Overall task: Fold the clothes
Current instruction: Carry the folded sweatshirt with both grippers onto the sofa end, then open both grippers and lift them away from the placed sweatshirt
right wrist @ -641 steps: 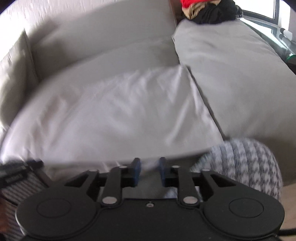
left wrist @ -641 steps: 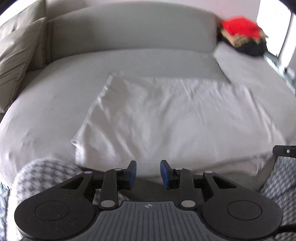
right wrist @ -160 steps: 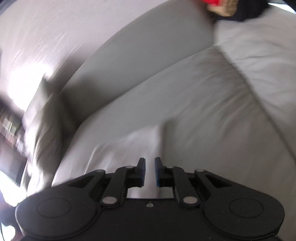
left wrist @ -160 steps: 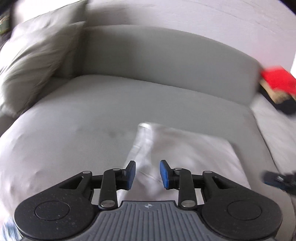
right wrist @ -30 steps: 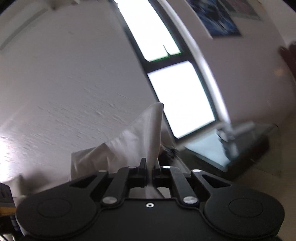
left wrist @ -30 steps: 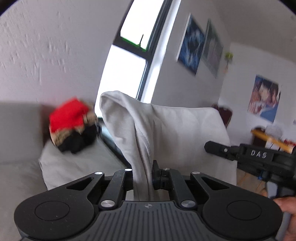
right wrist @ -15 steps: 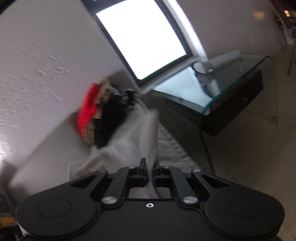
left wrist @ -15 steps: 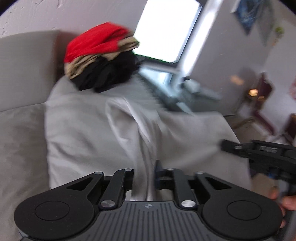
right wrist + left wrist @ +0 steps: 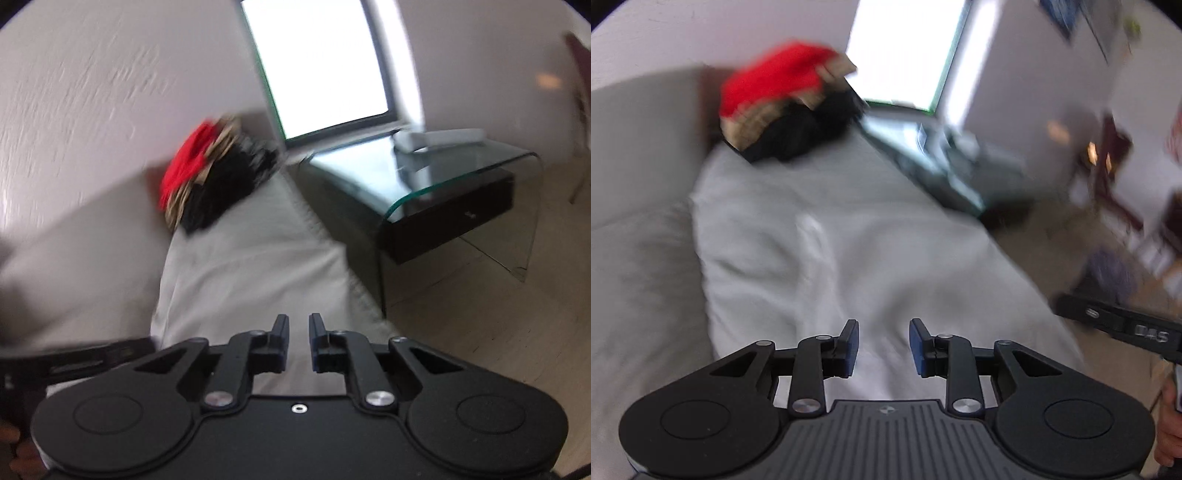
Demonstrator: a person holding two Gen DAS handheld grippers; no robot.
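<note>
From the left wrist view I see my left gripper (image 9: 882, 345) angled down over the sofa seat, its jaws apart and opening, blue pads facing each other across a clear gap. Nothing is pinched between them. Directly beyond the fingertips lies the white garment (image 9: 827, 258), spread in soft rumpled folds on the pale grey sofa cushion (image 9: 646, 266). Motion blur keeps me from tracing its edges exactly, and I cannot tell whether the pads brush the cloth below.

My right gripper (image 9: 297, 341) shows in its own view with the jaws parted by a narrow slot; nothing is clamped in that slot. Pale cloth lies under and ahead of the fingers, though I cannot separate garment from cushion (image 9: 240, 266) there. The same gripper's black body enters the left wrist view at the right edge, with part of the hand (image 9: 1167, 439) that carries it.

As for things holding other things: the sofa bears a pile of clothes (image 9: 790, 114) at its far end against the backrest, red on top, tan beneath, black lowest. The pile sits well apart from the white garment. Beside the sofa end stands a glass side table (image 9: 461, 173) with a dark drawer unit under its curved top; a pale, elongated object (image 9: 436, 138) rests on the glass, too blurred to identify. A bright window (image 9: 321, 62) sits above the table.
</note>
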